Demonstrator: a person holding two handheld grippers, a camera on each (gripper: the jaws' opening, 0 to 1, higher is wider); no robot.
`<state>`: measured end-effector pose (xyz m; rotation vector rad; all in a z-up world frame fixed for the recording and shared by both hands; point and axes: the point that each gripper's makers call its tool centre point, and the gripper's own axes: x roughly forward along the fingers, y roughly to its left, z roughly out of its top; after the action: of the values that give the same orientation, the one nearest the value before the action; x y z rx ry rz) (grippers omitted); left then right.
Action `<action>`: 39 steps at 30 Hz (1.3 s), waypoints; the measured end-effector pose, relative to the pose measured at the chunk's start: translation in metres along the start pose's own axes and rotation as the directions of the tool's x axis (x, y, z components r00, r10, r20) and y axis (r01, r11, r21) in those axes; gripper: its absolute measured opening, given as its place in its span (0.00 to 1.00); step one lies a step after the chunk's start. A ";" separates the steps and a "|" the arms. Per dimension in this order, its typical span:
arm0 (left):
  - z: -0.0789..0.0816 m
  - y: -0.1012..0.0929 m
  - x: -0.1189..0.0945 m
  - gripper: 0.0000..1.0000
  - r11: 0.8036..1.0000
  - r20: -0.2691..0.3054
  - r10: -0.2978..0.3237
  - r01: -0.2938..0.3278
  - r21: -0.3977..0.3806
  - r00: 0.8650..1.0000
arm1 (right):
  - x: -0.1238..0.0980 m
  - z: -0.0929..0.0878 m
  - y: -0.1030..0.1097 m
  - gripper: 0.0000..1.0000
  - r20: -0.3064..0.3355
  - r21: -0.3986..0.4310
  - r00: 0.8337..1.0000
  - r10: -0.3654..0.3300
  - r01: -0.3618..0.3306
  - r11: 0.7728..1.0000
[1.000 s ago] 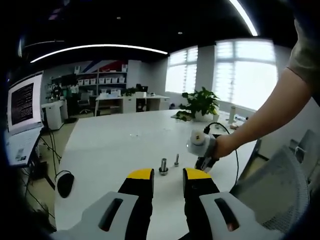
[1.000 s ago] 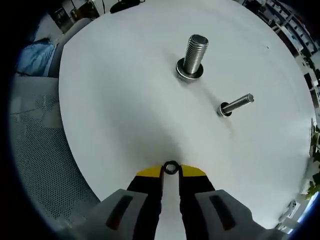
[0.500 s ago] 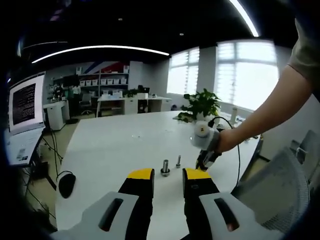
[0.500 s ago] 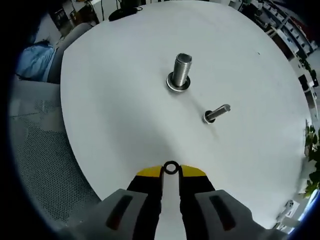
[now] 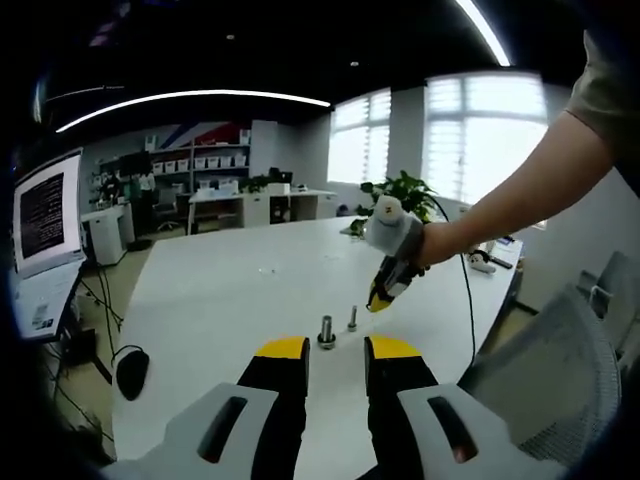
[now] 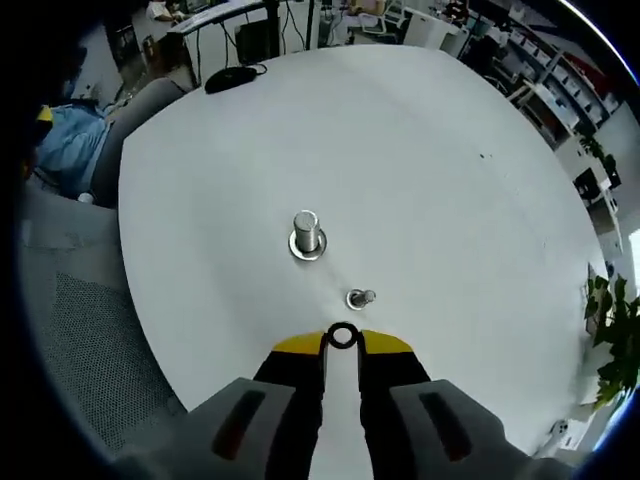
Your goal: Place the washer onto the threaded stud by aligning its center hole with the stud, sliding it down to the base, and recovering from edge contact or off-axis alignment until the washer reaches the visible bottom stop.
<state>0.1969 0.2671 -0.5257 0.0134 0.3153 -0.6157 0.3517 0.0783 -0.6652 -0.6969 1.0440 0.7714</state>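
Lowering the washer (image 6: 342, 336) calls for getting its hole square over the smaller threaded stud (image 6: 360, 298) first, so a slow descent with the ring kept level is what I would judge safest; if an edge catches the thread tip, a small sideways nudge and a re-level should free it better than pushing down.

The right gripper (image 6: 342, 340) pinches the dark ring between its yellow-tipped jaws, closed on its rim with the hole left open. In the right gripper view the camera looks almost straight down on the white table (image 6: 450, 180). The small stud stands just beyond the jaw tips, close to the washer and slightly to the right of it, seen nearly end-on. The larger stud (image 6: 306, 234), with a washer-like base, stands farther out and a little left.

In the left gripper view the right gripper (image 5: 381, 296) hangs above the two studs, tilted down toward them from the right, carried on a bare forearm (image 5: 500, 205) reaching in from the upper right. The left gripper (image 5: 336, 352) rests low near the table with its jaws apart and nothing between them, the studs just ahead of the tips.
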 end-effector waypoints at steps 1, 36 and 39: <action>-0.001 0.000 0.000 0.20 1.000 -0.002 0.001 -0.001 0.000 1.000 | 0.000 0.003 -0.003 0.13 0.006 -0.003 1.000 -0.006 0.006 1.000; -0.010 0.004 0.002 0.20 1.000 -0.044 0.013 -0.014 -0.016 0.999 | 0.030 0.010 -0.015 0.14 -0.035 -0.062 0.999 0.014 -0.016 0.998; -0.010 0.004 0.003 0.20 1.000 -0.047 0.014 -0.014 -0.015 0.999 | 0.031 0.010 -0.014 0.15 -0.026 -0.058 1.000 0.016 -0.018 0.998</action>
<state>0.1985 0.2704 -0.5366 0.0156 0.3653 -0.5998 0.3777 0.0854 -0.6886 -0.7505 1.0545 0.8124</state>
